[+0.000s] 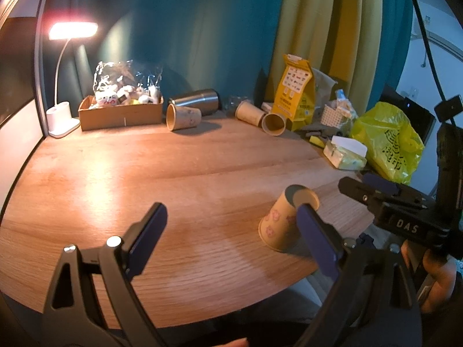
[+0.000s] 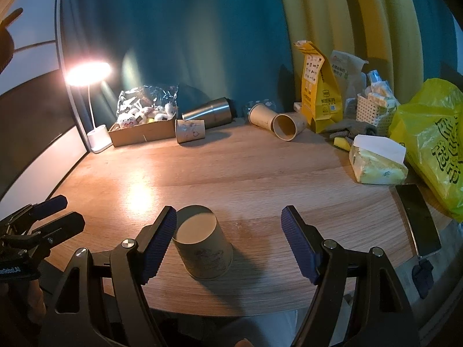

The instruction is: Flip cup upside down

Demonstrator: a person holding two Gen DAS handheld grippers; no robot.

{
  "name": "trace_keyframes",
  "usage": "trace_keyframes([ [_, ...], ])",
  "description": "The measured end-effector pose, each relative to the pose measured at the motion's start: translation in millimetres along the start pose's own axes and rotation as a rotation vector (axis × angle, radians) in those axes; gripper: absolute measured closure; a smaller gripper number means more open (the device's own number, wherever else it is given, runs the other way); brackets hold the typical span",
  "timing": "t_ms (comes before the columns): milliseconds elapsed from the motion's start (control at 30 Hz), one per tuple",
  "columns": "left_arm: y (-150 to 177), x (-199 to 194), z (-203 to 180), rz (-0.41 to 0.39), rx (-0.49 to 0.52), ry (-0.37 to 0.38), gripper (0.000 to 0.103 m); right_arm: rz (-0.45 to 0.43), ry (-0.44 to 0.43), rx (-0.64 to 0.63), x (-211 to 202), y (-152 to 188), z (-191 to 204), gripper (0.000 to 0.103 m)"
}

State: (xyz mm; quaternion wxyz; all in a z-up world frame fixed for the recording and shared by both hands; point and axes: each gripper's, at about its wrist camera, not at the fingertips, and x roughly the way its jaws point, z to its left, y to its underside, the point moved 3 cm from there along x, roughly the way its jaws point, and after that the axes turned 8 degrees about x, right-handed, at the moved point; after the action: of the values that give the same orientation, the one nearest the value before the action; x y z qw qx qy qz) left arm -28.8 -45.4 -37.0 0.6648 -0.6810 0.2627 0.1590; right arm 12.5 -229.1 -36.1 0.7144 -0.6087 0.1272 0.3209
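A tan paper cup (image 2: 202,248) with a pink flower print stands upside down, base up, on the wooden table (image 2: 246,179) near its front edge. My right gripper (image 2: 228,243) is open and empty; the cup stands between its jaws, close to the left finger (image 2: 157,245), apart from the right one. In the left wrist view the cup (image 1: 282,221) is partly behind my left gripper's right finger (image 1: 315,240). My left gripper (image 1: 231,237) is open and empty, left of the cup. The right gripper also shows there (image 1: 373,190).
At the back lie three paper cups on their sides (image 2: 189,134) (image 2: 260,115) (image 2: 288,127) and a steel tumbler (image 2: 207,112). A cardboard box (image 2: 144,133), a lit lamp (image 2: 88,75), yellow bags (image 2: 317,92) (image 2: 434,144), a tissue pack (image 2: 376,164) and a phone (image 2: 418,219) stand around.
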Motion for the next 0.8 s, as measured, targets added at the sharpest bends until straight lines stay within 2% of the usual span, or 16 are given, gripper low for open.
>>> trace_keyframes([
  [800, -1.1, -2.0, -2.8, -0.006, 0.004, 0.005, 0.011, 0.003, -0.001, 0.004, 0.5, 0.4, -0.8, 0.025],
])
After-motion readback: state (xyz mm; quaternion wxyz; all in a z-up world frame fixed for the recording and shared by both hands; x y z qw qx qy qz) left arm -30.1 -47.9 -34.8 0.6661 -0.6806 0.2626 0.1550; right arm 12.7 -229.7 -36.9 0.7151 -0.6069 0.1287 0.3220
